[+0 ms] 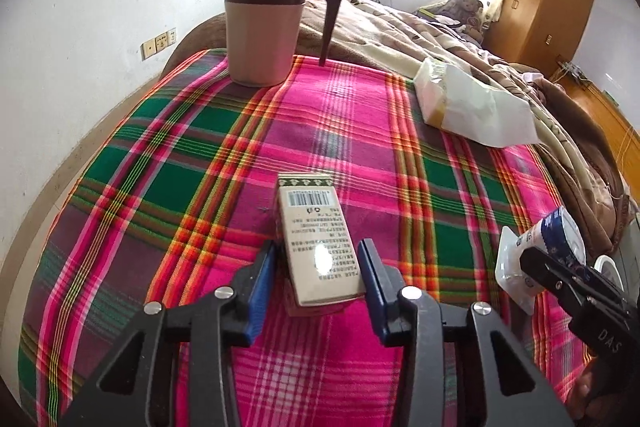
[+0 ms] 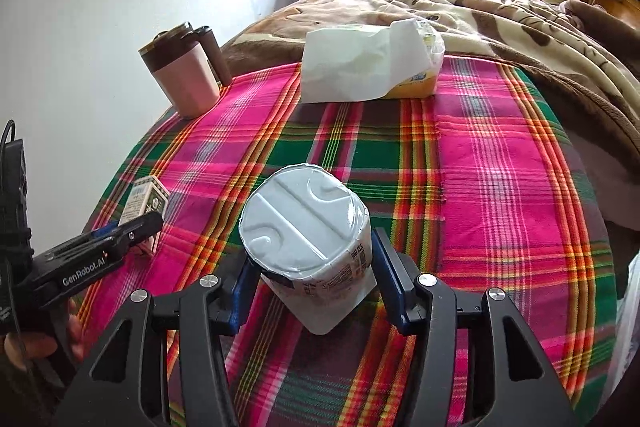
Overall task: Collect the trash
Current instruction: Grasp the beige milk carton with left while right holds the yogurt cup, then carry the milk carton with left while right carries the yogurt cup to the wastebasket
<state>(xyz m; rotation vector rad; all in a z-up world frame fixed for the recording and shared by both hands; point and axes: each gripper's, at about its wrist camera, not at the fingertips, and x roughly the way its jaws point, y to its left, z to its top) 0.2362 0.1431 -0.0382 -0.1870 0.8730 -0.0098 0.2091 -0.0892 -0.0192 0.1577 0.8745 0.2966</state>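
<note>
The left gripper (image 1: 320, 267) straddles the small carton (image 1: 316, 247), one blue pad on each long side. The pad on the picture's right touches the carton wall; at the other pad a thin gap may remain, so a firm pinch cannot be confirmed. The right gripper (image 2: 310, 285) brackets the white cup (image 2: 308, 247). Its pads sit at the cup's sides near the base, and contact appears to be made, though squeeze force cannot be read.

All places below are given relative to the brown mug (image 1: 260, 27), which stands upright at the far edge of the plaid cloth (image 1: 160, 167).

- The carton lies flat on the cloth, well nearer the camera than the mug and slightly to its right.
- The cup sits further right again, near the cloth's near edge.
- The tissue pack (image 1: 472, 103) lies to the mug's right at the far side.

Procedure, as judged: complete both closures before lifting. Keep each pad square to its wall. Grip the thin-walled cup lightly, since it will likely crush.

Orientation: the carton's long axis runs from the jaws toward the mug, barcode end (image 1: 308, 197) pointing away. The cup's axis is tilted, sealed lid (image 2: 302, 211) facing up and toward the camera.
</note>
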